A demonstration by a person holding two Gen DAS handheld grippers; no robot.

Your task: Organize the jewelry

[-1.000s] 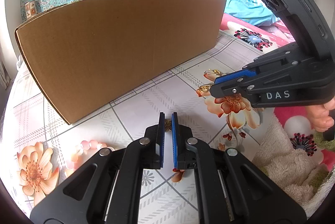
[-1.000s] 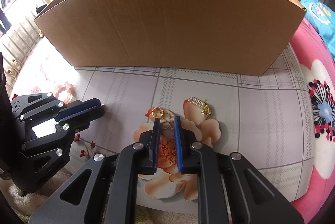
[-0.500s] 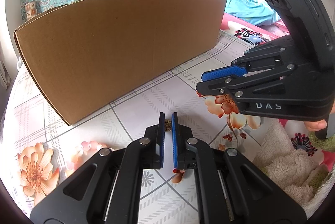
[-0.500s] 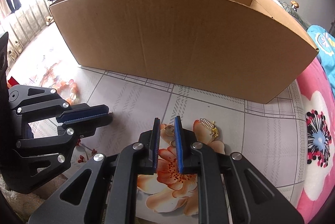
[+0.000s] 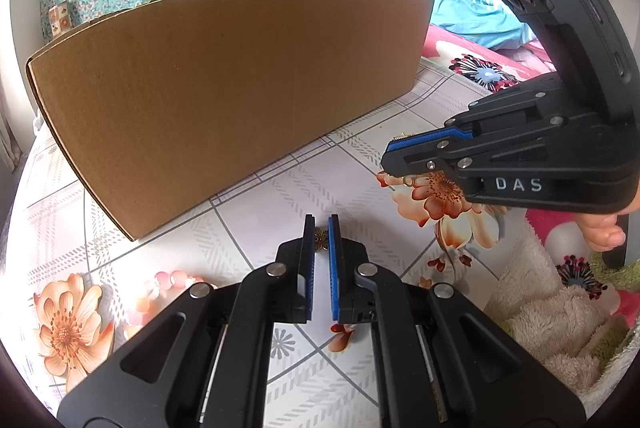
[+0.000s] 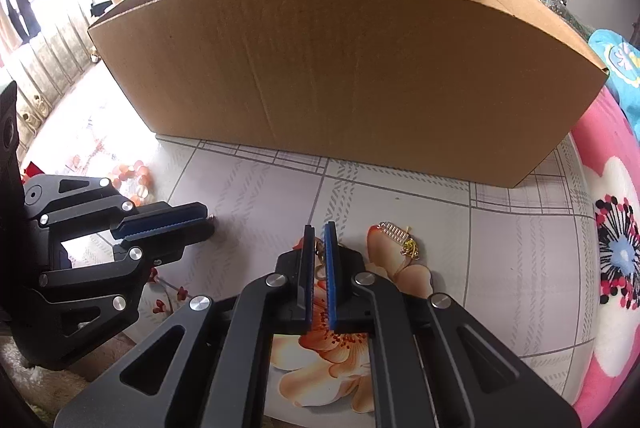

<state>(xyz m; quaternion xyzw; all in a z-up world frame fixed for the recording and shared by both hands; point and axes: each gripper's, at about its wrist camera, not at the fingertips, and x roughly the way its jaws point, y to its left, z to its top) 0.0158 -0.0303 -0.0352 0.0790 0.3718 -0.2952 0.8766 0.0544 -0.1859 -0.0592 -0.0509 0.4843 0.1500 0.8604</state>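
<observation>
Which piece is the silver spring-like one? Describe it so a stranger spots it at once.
Start at the big cardboard box on the floral tablecloth. In front of it, just right of the right hand-held gripper, the silver coil charm lies loose on an orange printed flower. Ribbed like a tiny spring with a small gold cluster at one end, it differs from the pink beads far left.

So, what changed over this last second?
The right gripper, shut on the gold ring-link jewellery piece, rose off the floral tablecloth toward the brown cardboard box. The left gripper, shut on a small bronze flower-shaped piece, stayed put, as did the silver comb-shaped charm.
</observation>
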